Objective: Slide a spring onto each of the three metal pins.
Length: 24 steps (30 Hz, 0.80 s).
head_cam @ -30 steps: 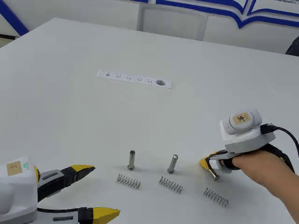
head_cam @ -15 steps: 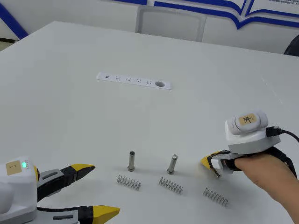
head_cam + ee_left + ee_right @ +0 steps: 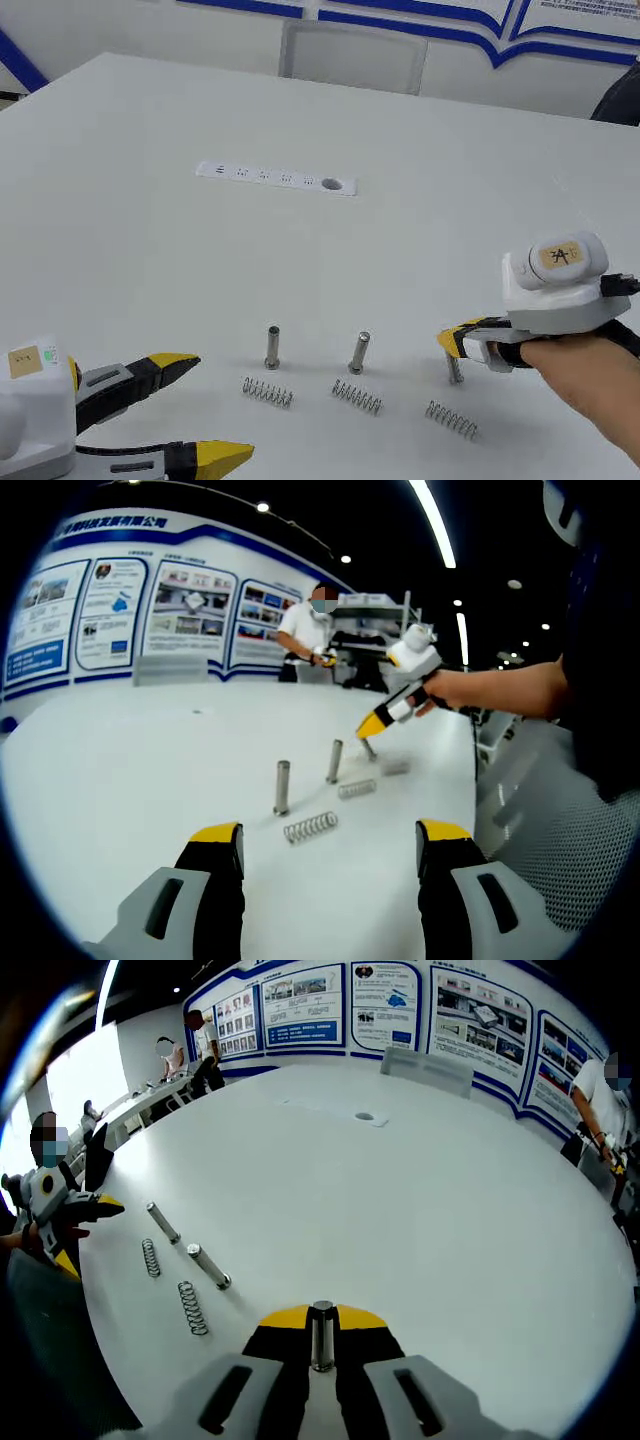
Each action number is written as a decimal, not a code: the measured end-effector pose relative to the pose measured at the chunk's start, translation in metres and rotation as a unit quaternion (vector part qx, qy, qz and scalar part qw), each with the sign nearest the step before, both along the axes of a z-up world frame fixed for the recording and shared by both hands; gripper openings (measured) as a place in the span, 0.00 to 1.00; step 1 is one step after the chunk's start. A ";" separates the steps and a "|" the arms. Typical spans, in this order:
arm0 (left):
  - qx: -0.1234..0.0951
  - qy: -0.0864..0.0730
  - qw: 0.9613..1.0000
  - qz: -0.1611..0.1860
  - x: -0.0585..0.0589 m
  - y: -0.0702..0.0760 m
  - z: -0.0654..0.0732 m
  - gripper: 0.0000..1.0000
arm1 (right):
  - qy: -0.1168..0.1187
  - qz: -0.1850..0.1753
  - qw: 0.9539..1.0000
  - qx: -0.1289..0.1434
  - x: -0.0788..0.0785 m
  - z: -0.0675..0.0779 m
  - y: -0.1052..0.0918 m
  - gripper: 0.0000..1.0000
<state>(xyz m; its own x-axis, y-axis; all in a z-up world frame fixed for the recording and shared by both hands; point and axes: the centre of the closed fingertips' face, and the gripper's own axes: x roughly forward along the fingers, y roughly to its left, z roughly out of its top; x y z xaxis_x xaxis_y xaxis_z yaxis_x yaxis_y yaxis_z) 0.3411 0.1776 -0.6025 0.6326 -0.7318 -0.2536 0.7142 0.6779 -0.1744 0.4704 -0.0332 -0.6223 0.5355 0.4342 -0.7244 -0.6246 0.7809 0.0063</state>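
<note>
1. Close up, the right gripper view shows the right gripper [image 3: 320, 1318] shut tight on the right pin [image 3: 321, 1338], which sits between its yellow tips.
2. From the head view, that same pin [image 3: 455, 368] stands up straight under the gripper, with its bottom end down at the white table [image 3: 150, 250].
3. The left pin [image 3: 272, 346] and the middle pin [image 3: 358, 352] stand on end too, long way up, side by side, with nothing touching them.
4. The left spring [image 3: 267, 391], the middle spring [image 3: 357, 396] and the right spring [image 3: 450, 420] lie flat, long way side to side. Each one is just in front of a pin, and all three are off the pins.
5. A hand [image 3: 580, 365] comes in from the right and holds the right gripper so it points left.
6. The left gripper [image 3: 212, 408] sits low at the near left and points toward the pins. Its jaws are wide apart and hold nothing. The left gripper view looks through that gap at the left pin and left spring.
</note>
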 end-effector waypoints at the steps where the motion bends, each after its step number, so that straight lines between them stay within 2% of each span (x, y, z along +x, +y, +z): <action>1: 0.000 -0.001 1.000 0.001 0.000 0.001 0.001 0.71 | -0.002 -0.001 1.000 0.000 -0.002 0.001 -0.001 0.09; 4: 0.000 -0.001 1.000 0.002 0.000 0.002 0.001 0.71 | -0.015 0.000 1.000 0.002 -0.002 0.006 -0.003 0.08; 12: 0.000 -0.002 1.000 -0.004 -0.001 -0.003 0.002 0.71 | -0.009 -0.005 1.000 0.001 -0.006 0.003 -0.008 0.08; 24: 0.001 -0.004 1.000 -0.004 0.000 -0.002 0.005 0.71 | -0.013 -0.002 1.000 0.003 -0.010 0.006 -0.008 0.08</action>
